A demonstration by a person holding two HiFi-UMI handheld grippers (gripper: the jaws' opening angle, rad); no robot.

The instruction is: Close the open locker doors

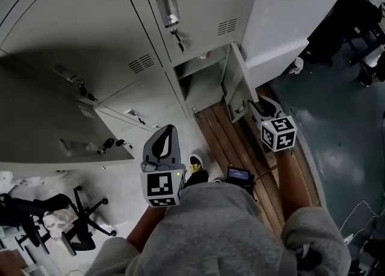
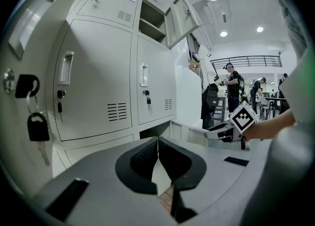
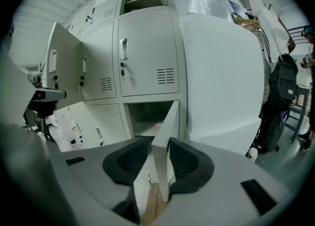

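Right claw (image 1: 257, 108) straddles open locker door (image 1: 237, 85)
Head view: the door hangs open low in the bank. Left gripper view: left claw (image 2: 158, 144) closed, empty. Right gripper view: jaws apart around its free edge; stiff, light sheet metal, should swing easily.

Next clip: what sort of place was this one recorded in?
Probably a locker area at the edge of an open workplace or lab hall: a bank of grey metal lockers with keys hanging from the locks, an office chair alongside, and people standing beyond.
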